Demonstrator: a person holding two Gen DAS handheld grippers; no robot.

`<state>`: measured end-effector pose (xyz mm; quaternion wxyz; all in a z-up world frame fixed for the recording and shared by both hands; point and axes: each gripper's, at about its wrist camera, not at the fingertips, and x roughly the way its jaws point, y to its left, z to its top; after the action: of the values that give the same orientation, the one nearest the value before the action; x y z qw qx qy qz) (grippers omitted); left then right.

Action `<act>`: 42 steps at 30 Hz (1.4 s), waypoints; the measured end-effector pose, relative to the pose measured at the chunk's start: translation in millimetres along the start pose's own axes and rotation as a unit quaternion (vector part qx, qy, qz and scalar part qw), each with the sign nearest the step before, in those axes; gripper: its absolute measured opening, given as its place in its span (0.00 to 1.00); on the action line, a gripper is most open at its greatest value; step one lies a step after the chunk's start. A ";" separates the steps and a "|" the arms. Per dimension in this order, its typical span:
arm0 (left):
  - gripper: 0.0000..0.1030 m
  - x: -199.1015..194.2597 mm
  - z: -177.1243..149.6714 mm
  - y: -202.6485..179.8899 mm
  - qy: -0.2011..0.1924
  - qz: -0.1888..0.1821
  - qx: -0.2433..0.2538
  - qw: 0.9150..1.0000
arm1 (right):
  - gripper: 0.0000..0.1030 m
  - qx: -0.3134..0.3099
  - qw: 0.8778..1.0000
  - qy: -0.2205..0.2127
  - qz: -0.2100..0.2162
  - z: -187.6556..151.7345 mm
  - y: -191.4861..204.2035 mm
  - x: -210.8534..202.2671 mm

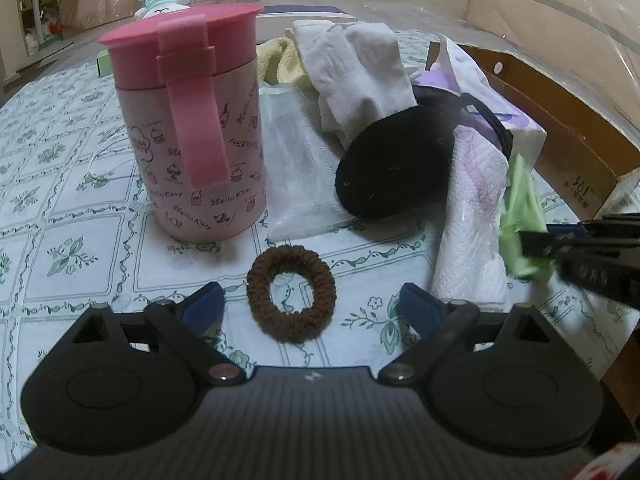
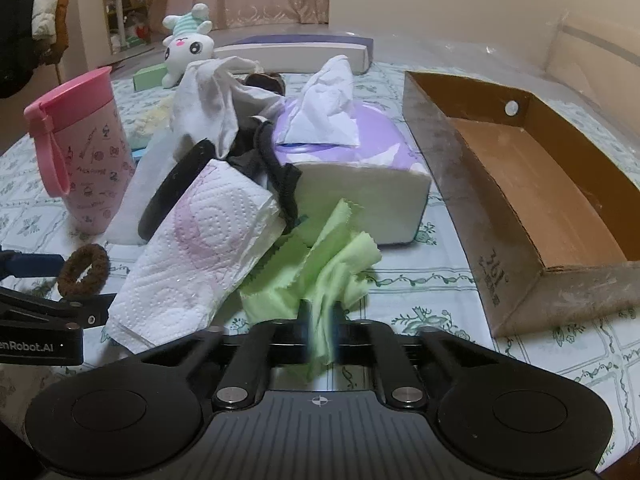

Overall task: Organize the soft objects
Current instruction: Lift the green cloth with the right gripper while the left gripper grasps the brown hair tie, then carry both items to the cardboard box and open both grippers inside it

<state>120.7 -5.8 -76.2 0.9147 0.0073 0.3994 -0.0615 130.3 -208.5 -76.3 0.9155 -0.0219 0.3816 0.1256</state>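
My right gripper (image 2: 322,312) is shut on a light green cloth (image 2: 320,256), which it holds just above the table in front of a tissue pack (image 2: 360,184). The cloth (image 1: 520,216) and right gripper (image 1: 536,244) show at the right edge of the left wrist view. My left gripper (image 1: 308,300) is open, its fingers on either side of a brown hair scrunchie (image 1: 290,292) lying flat on the tablecloth. The scrunchie (image 2: 82,270) also shows at the left of the right wrist view. A folded paper towel (image 2: 200,248), a black round pad (image 1: 392,164) and white socks (image 1: 360,76) lie piled behind.
A pink lidded cup (image 1: 192,120) stands left of the pile. An open brown cardboard box (image 2: 532,200) sits at the right. A plush bunny (image 2: 186,44) and a flat white box (image 2: 300,52) lie at the back. A yellow cloth (image 1: 280,60) lies behind the socks.
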 end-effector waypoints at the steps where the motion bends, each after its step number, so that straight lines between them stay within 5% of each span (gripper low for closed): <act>1: 0.86 0.1 0.4 -0.4 -0.001 0.002 0.003 1.000 | 0.07 0.004 1.000 0.000 0.001 0.4 -1.6 -0.4; 7: 0.66 -1.3 0.0 0.0 -0.005 0.015 0.016 1.000 | 0.06 0.020 1.000 -0.003 -0.006 3.4 -8.1 -8.4; 9: 0.54 -2.4 -0.6 1.6 -0.005 0.013 0.015 1.000 | 0.06 0.022 1.000 -0.004 -0.008 3.7 -9.8 -11.5; 11: 0.33 -4.0 -0.6 2.3 -0.005 0.010 0.015 1.000 | 0.06 0.025 1.000 -0.007 -0.009 3.6 -10.4 -14.1; 14: 0.18 -8.6 -0.3 2.2 -0.005 0.009 0.012 1.000 | 0.06 0.027 1.000 -0.014 -0.009 3.5 -11.0 -20.6; 27: 0.17 -57.1 14.9 -24.4 -0.039 -0.010 0.032 0.999 | 0.06 0.036 0.997 -0.067 -0.015 11.8 -20.6 -74.7; 42: 0.17 -50.7 85.4 -158.9 -0.077 -0.155 0.090 0.981 | 0.07 0.061 0.986 -0.118 -0.105 40.7 -134.6 -118.5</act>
<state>130.0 -163.4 24.7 0.9177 0.0232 0.3166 -0.2387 111.4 -358.5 28.3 0.9619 0.0091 0.2732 0.0074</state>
